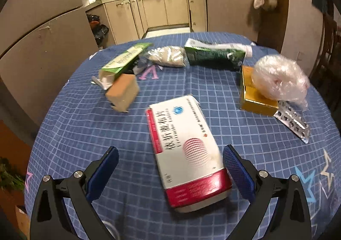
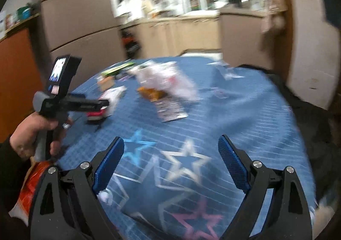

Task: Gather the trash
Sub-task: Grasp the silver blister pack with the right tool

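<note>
White-and-red cardboard medicine box [image 1: 187, 152] lies flat on the blue checked tablecloth [image 1: 81, 125], its red end nearest. Left gripper [image 1: 170, 161] stands apart, straddling that red end; right pad beside the box's edge, left pad well clear. Long axis runs away from the tongs, skewed left. Right gripper [image 2: 171, 154] apart, empty, over printed stars, farther from the box. Left looks better placed.

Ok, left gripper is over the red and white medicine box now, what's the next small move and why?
Probably ease the left gripper a little further down and forward, then close. The red and white medicine box lies flat on the blue checked tablecloth between the open jaws, nearer the right-hand finger, with a clear gap on the other side. Centring first should keep it from skidding.
</note>
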`<state>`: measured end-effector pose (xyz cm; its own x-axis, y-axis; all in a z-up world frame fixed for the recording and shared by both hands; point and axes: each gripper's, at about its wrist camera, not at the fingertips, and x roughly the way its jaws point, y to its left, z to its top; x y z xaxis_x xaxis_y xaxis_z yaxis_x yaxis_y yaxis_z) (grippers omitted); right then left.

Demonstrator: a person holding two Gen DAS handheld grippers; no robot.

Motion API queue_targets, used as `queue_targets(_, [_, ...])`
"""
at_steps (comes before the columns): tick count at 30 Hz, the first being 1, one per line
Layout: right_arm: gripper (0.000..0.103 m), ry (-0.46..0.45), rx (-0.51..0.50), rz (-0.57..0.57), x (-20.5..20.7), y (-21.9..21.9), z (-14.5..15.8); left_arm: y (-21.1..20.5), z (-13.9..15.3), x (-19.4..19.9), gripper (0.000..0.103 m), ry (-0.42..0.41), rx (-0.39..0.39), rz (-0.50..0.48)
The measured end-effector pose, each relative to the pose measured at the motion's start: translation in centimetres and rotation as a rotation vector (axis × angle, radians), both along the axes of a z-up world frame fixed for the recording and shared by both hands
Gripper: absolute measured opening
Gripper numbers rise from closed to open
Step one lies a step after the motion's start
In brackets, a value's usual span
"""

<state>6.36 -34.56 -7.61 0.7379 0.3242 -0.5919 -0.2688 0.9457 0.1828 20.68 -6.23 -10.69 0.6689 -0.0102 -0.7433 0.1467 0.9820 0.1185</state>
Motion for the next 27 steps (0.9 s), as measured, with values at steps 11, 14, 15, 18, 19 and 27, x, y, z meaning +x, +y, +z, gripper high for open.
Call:
queue_targets(11, [0.063,0.19,-0.172,0.066,11.9,4.5,-3.5,3.9,1.2,-2.0,0.098,-0.045,-0.105,0.024])
queue_targets(14, [0.063,0.22,-0.204,0.051,12.4,4.6,-3.4,4.0,0.7,-2.3,0.098,-0.04,-0.118,0.012])
queue_targets(15, [0.057,0.238,-0.191,0.037,12.7,4.5,-3.3,3.8,0.5,-2.3,0.098,-0.037,-0.12,0.008])
queue_targets(18, [0.044,0.249,-0.166,0.043,12.7,4.8,-2.9,3.7,0.3,-2.1,0.098,-0.029,-0.143,0.004])
queue_targets(19, [0.044,0.25,-0.164,0.054,12.4,5.1,-2.8,3.7,0.3,-2.1,0.098,-0.031,-0.145,0.001])
queue_targets(27, [0.045,0.248,-0.152,0.169,9.6,7.0,-2.5,4.1,-0.3,-1.6,0.098,-0.01,-0.143,0.01])
